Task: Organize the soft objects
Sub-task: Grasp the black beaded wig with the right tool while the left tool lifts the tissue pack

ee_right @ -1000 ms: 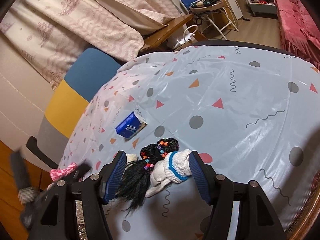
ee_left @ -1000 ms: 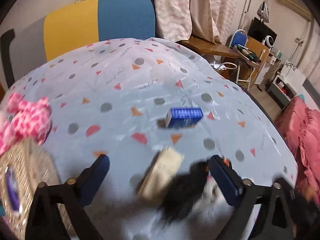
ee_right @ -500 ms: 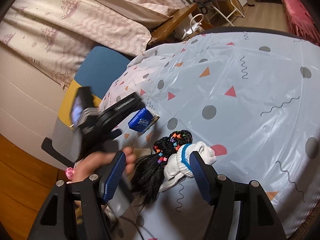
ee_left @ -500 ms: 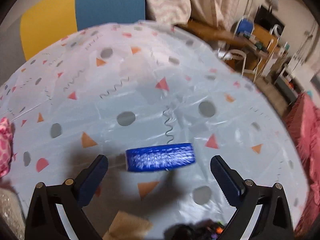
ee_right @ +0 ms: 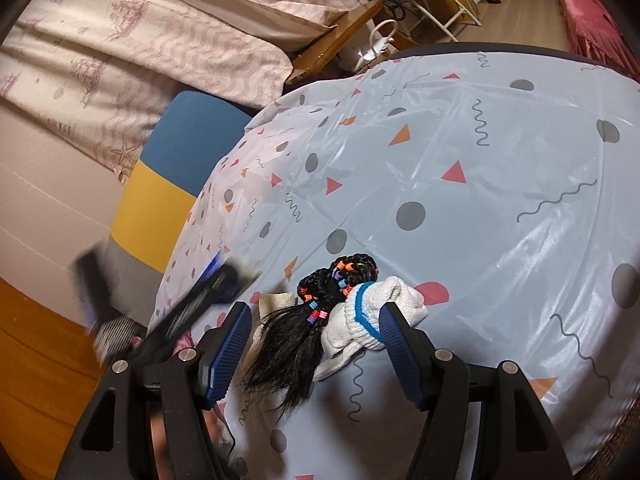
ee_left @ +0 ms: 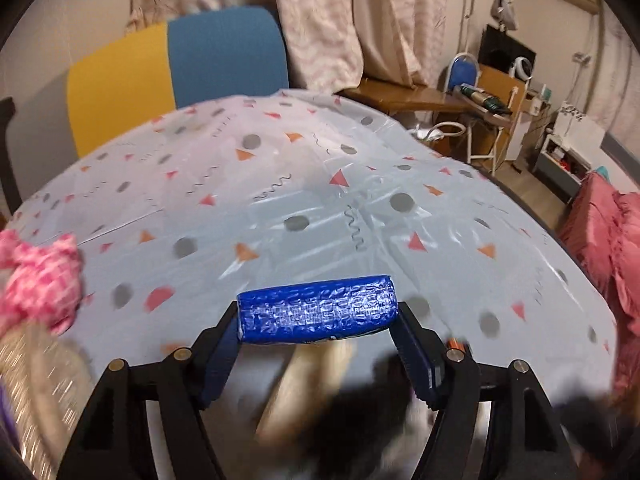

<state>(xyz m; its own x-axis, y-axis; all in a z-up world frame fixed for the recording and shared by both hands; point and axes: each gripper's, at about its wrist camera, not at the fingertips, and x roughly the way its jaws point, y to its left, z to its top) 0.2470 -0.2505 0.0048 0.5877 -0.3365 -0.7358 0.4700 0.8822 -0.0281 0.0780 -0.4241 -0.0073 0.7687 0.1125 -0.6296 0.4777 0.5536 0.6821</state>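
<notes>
My left gripper [ee_left: 318, 330] is shut on a blue tissue pack [ee_left: 316, 312] and holds it above the patterned tablecloth [ee_left: 320, 200]. A pink-and-white soft cloth [ee_left: 38, 280] lies at the left, above a woven basket [ee_left: 36, 392]. A beige sponge [ee_left: 308, 384] and a black wig [ee_left: 360, 432] show blurred below the pack. My right gripper [ee_right: 314, 344] is open over the black wig with coloured beads [ee_right: 316, 320] and a white sock with a blue stripe [ee_right: 372, 320]. The left gripper appears blurred at the left of the right wrist view [ee_right: 192, 300].
A yellow, blue and grey chair back [ee_left: 176, 80] stands behind the table. Curtains [ee_left: 340, 20] hang beyond it. A wooden desk [ee_left: 404, 96] and a folding stand [ee_left: 484, 120] are at the back right. A pink bedspread [ee_left: 600, 240] is at the right.
My left gripper closed on the blue tissue pack and lifted it off the table. My right gripper stayed open over the wig and sock.
</notes>
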